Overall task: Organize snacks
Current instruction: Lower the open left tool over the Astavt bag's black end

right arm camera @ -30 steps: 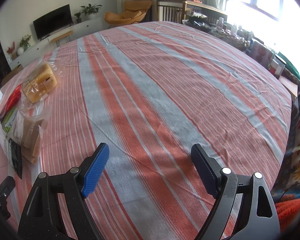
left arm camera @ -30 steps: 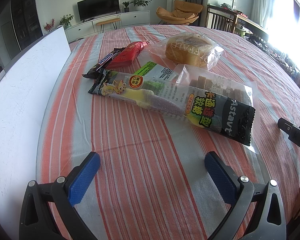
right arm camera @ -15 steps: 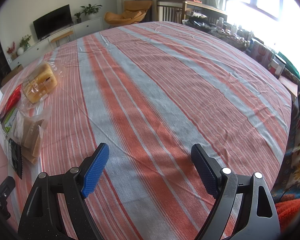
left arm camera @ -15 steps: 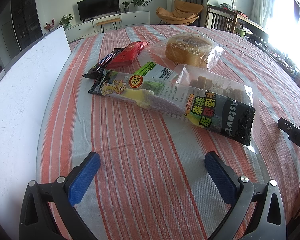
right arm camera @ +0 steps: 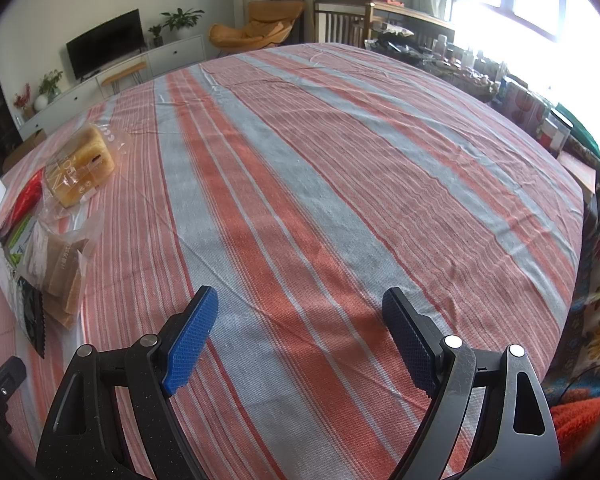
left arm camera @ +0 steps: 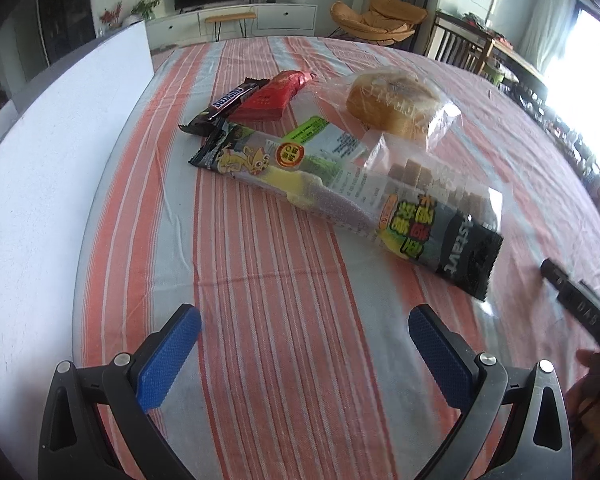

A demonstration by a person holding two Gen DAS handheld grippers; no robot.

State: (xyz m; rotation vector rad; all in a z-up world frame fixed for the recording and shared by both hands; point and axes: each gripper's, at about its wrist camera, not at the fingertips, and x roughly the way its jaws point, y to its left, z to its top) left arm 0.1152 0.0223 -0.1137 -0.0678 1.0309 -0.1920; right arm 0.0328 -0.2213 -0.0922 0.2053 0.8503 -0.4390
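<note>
Several snacks lie in a cluster on the striped tablecloth (left arm camera: pixel 268 280). A long dark snack pack (left arm camera: pixel 340 196) lies nearest, over a clear bag of brown cubes (left arm camera: pixel 432 180) and a green-labelled pack (left arm camera: pixel 324 136). Behind are a bagged bread loaf (left arm camera: pixel 392 100), a red packet (left arm camera: pixel 272 96) and a Snickers bar (left arm camera: pixel 224 106). My left gripper (left arm camera: pixel 304 344) is open and empty, short of the long pack. My right gripper (right arm camera: pixel 300 336) is open and empty over bare cloth; the loaf (right arm camera: pixel 80 164) and cube bag (right arm camera: pixel 60 268) lie far to its left.
A white board (left arm camera: pixel 52 168) runs along the table's left edge. The right gripper's body (left arm camera: pixel 580 300) shows at the left wrist view's right edge. Cluttered tables (right arm camera: pixel 460 64) and chairs stand beyond the far right edge of the table.
</note>
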